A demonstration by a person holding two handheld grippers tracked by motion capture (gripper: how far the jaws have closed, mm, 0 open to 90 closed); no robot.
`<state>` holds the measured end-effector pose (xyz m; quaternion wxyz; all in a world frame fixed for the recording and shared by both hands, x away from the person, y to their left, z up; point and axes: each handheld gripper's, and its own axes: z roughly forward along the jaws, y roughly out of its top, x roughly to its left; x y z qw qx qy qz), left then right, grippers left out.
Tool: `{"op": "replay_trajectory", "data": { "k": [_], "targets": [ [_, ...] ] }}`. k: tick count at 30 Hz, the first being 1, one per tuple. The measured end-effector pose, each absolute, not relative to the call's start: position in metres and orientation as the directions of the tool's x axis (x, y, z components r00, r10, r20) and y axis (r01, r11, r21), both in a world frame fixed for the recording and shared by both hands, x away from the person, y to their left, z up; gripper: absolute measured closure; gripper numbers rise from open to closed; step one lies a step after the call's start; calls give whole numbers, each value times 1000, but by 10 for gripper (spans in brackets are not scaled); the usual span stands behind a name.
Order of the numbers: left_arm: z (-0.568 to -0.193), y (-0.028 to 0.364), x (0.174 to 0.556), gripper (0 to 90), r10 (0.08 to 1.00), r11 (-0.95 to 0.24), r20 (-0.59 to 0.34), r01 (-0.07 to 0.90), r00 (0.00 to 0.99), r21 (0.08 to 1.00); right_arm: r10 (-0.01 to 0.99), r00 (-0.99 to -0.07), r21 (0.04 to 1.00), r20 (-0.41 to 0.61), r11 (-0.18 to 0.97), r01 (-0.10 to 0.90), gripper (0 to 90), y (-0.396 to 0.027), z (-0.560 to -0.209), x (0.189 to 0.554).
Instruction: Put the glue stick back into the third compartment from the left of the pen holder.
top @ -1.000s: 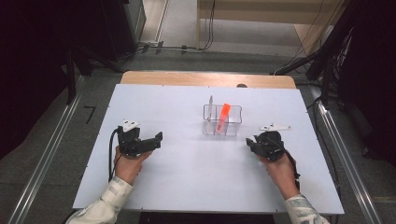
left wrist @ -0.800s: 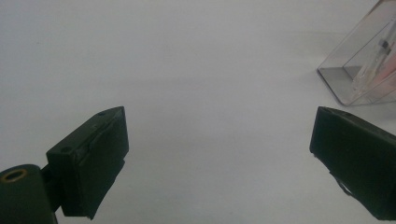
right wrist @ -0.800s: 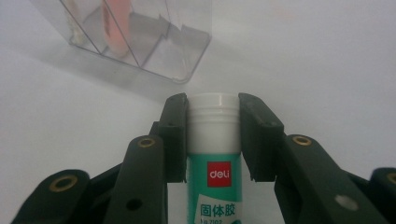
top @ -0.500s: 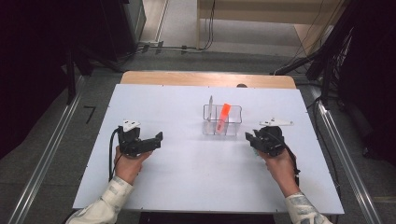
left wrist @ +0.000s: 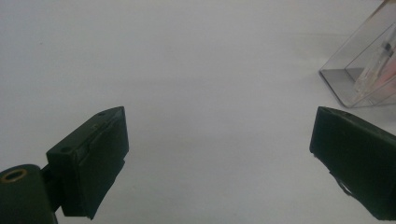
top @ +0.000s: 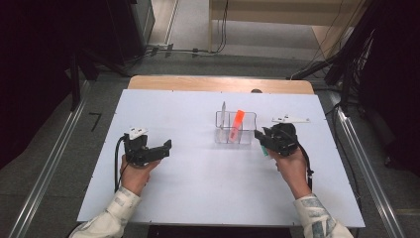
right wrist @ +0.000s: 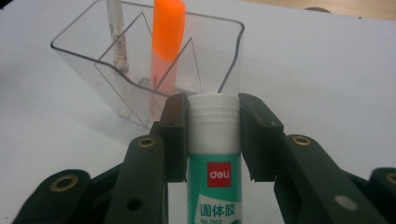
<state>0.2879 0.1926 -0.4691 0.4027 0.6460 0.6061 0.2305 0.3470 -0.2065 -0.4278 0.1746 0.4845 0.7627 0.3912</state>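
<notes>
My right gripper has its jaws pinched on a glue stick, white cap up between them, green label below; just beyond it stands a clear organizer with an orange highlighter and a white pen in separate compartments; from the high view I see the right gripper just beside the organizer on the white table; my left gripper has jaws spread wide over bare table, well apart from the organizer
</notes>
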Motion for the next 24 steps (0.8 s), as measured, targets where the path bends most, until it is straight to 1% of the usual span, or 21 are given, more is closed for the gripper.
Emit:
{"op": "replay_trajectory", "data": {
  "k": [9, 17, 24],
  "targets": [
    [-469, 193, 288, 48, 969, 60, -191, 597, 159, 800, 873, -476, 779, 105, 225, 586, 633, -197, -417, 354],
    [-469, 194, 289, 48, 969, 61, -192, 598, 158, 799, 879, -459, 790, 132, 186, 584, 633, -191, -406, 370],
    [-469, 195, 289, 48, 969, 60, -192, 600, 158, 797, 886, -440, 789, 149, 162, 593, 633, -185, -405, 385]
  ]
}}
